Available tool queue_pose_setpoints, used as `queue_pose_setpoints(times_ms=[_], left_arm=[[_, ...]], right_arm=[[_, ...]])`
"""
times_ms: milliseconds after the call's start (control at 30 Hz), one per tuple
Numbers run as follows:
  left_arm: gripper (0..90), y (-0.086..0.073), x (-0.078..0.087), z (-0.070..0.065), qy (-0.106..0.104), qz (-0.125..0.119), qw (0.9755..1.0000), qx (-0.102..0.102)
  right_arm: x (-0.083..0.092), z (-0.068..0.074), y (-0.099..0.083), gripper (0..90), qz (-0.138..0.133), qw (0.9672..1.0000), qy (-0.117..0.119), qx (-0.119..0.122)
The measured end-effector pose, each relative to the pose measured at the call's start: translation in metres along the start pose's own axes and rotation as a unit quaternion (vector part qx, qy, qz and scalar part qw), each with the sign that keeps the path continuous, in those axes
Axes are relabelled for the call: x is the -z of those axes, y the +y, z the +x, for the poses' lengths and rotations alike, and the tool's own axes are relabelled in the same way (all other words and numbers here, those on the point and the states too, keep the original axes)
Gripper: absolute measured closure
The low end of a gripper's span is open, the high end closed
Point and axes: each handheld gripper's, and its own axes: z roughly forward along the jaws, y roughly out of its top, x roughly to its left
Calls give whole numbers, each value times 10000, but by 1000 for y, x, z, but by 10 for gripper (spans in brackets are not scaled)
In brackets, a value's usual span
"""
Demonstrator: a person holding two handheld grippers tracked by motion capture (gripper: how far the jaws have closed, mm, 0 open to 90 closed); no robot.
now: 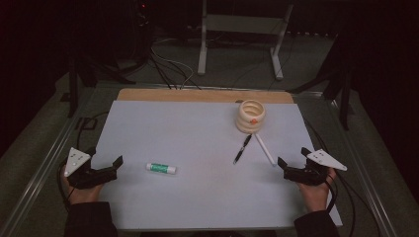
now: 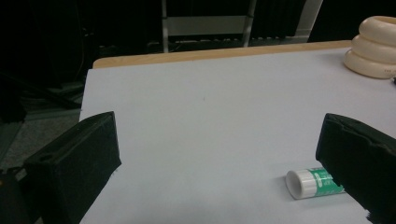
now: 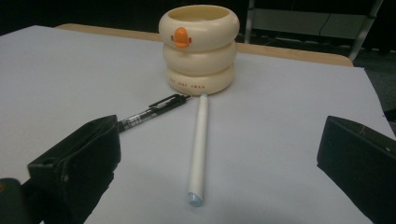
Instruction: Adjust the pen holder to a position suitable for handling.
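White pen (image 3: 198, 148) and green glue stick (image 1: 161, 168) lie flat, untouched

left gripper (image 1: 117, 163) jaws wide, right gripper (image 1: 281, 165) likewise

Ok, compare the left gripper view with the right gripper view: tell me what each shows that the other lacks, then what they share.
Left gripper view alone: the green-and-white tube lying on its side, partly behind one jaw of the open left gripper. Right gripper view alone: the black pen and the white pen lying between the wide-open jaws of the right gripper, and the orange mark on the holder. Both: the cream ringed holder, at the left view's edge, and the white sheet over the wooden board.
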Motion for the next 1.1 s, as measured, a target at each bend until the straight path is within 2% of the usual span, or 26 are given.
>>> queue_pose_setpoints(times_ms=[267,367,500,567,833,1100], left_arm=[[1,-1,-1,-1,-29,9,10000,-17],[1,-1,-3,-4,-40,51,9999,-97],[1,-1,-3,-8,-69,55,9998,-190],[1,0,-3,-9,-99,17,9998,-157],[1,2,1,-9,-175,-122,9997,-105],[1,1,1,-9,-187,-139,9997,-26]], right_arm=[[0,-1,0,0,0,10000,-24,-94],[0,0,0,0,31,9999,-89,-44],[3,-1,1,0,8,9999,-102,-126],[5,-2,2,0,-4,9998,-109,-166],[13,-4,20,0,-20,9996,-124,-265],[6,-7,38,0,113,9997,-97,-218]])
